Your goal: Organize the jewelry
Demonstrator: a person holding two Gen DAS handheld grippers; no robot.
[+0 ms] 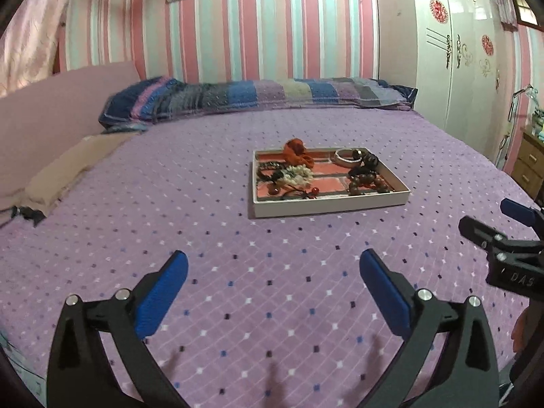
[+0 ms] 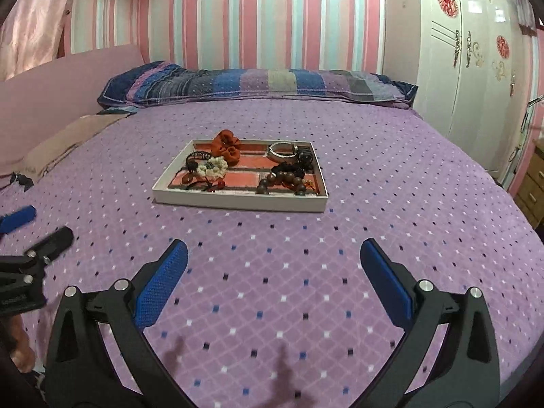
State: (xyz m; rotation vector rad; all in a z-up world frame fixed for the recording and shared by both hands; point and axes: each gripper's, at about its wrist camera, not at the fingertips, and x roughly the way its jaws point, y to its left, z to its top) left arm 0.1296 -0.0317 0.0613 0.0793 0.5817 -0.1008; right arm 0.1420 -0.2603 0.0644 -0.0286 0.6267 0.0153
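Observation:
A shallow white tray (image 1: pixel 326 205) with pink compartments lies on the purple bed; it also shows in the right wrist view (image 2: pixel 238 203). In it lie an orange scrunchie (image 1: pixel 296 151) (image 2: pixel 226 148), a cream scrunchie (image 1: pixel 299 175) (image 2: pixel 212 167), a white bangle (image 1: pixel 345 156) (image 2: pixel 284 152), brown bead bracelets (image 1: pixel 369 182) (image 2: pixel 282 183) and dark hair ties. My left gripper (image 1: pixel 273 272) is open and empty, well short of the tray. My right gripper (image 2: pixel 273 265) is open and empty, also short of the tray. Each gripper shows at the edge of the other's view.
The purple dotted bedspread (image 1: pixel 238 272) spreads all around the tray. A striped pillow (image 1: pixel 258 97) lies at the far end by the striped wall. A white wardrobe (image 2: pixel 476 68) stands at the right, with a wooden drawer unit (image 2: pixel 533 190) beside the bed.

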